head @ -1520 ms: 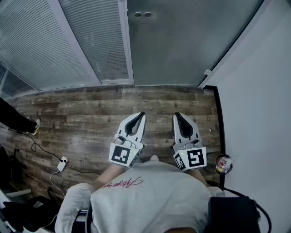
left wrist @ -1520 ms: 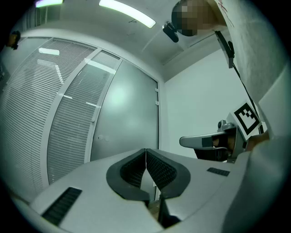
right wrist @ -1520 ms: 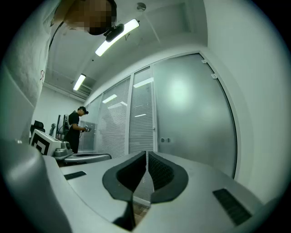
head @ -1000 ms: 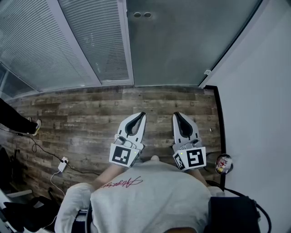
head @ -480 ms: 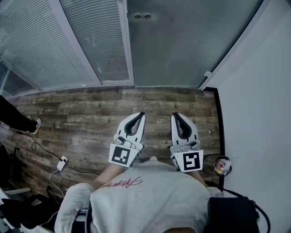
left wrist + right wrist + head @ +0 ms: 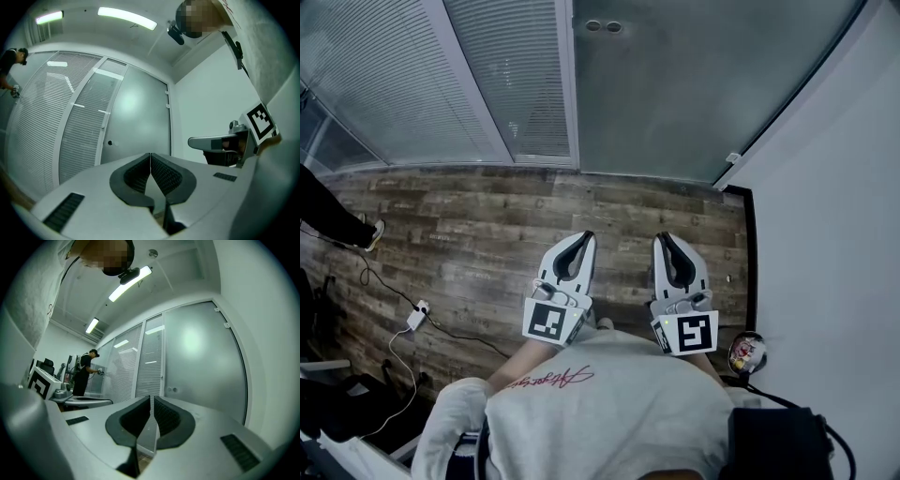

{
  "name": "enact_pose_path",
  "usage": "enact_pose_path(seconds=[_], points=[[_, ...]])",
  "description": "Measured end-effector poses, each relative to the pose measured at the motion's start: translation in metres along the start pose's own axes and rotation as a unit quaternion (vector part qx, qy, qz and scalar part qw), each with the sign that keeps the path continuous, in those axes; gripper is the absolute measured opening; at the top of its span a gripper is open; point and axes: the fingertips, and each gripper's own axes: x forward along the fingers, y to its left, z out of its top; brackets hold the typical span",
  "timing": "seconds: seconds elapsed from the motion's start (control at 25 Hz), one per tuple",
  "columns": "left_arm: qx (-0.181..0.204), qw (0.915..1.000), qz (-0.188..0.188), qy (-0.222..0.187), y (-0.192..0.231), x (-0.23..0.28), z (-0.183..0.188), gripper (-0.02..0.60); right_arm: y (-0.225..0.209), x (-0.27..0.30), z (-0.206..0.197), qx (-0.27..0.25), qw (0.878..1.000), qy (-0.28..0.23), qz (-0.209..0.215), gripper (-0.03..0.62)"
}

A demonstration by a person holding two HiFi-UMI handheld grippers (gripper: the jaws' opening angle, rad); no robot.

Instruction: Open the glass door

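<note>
While the left gripper (image 6: 585,236) and right gripper (image 6: 661,237) sit closed, empty, the glass door (image 6: 675,94) stands well ahead

The place looks like an office corridor. A long glass partition (image 6: 502,75) backed by slatted blinds (image 6: 384,84) runs along one side and meets a frosted glass door (image 6: 675,94), which is set beside a plain white wall (image 6: 834,234). The floor (image 6: 469,225) is wood-look planking, and a small white charger (image 6: 417,317) lies on it. Strip lights (image 6: 126,18) are fixed to the ceiling. Farther along the partition, a second person (image 6: 85,373) in dark clothes stands at the glass.
</note>
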Motion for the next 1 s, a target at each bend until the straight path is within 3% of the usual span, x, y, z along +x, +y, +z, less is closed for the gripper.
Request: enact_pose_path(seconds=[0.48, 1.0], points=[[0.009, 0.9999, -0.009, -0.002, 0.021, 0.047, -0.005, 0.017, -0.031, 0.04, -0.008, 0.005, 1.0, -0.007, -0.012, 0.031], [0.003, 0.9988, -0.048, 0.007, 0.14, 0.183, -0.018, 0.017, -0.081, 0.211, -0.023, 0.006, 0.999, -0.006, -0.043, 0.031]])
